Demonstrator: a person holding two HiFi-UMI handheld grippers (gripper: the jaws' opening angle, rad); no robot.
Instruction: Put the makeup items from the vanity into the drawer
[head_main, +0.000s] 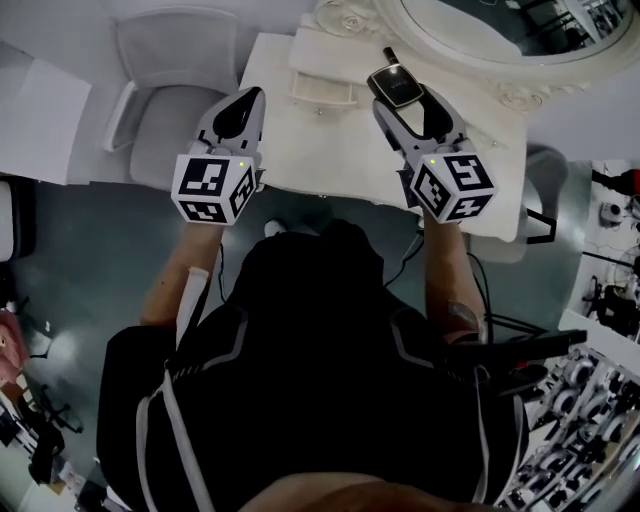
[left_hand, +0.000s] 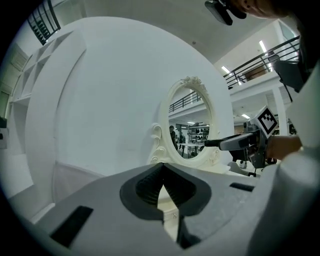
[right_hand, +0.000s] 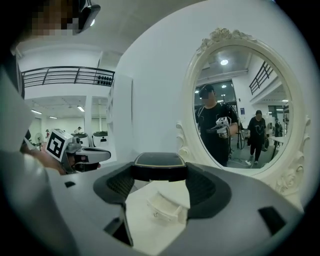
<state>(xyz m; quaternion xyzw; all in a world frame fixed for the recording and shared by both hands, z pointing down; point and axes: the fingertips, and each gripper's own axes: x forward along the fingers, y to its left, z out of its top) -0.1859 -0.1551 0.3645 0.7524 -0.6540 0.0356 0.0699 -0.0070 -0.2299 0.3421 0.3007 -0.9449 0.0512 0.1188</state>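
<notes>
At your far left, a pale grey padded chair (head_main: 170, 105) stands just beside the white vanity table (head_main: 290, 150). Your left gripper (head_main: 248, 100) hangs over the left end of that table. In the left gripper view its jaws meet at the tips, and this gripper (left_hand: 162, 170) carries nothing between them.

Between your two grippers, toward the back of the table, sits a small white raised drawer box (head_main: 322, 88). Its front faces you. From the right gripper view the same drawer box (right_hand: 162, 207) lies just below and beyond the jaws. I cannot tell whether the drawer is pulled out.

Your right gripper (head_main: 405, 98) is clamped on a flat black makeup compact with a thin pale rim (head_main: 396, 84). The compact (right_hand: 160, 166) sits crosswise between the jaws, gripped at both sides and held in the air above the table, near the drawer box.

Farthest right, the oval mirror in a carved cream frame (head_main: 470, 30) rises at the back of the table. Its glass (right_hand: 240, 100) reflects you and your gripper.
</notes>
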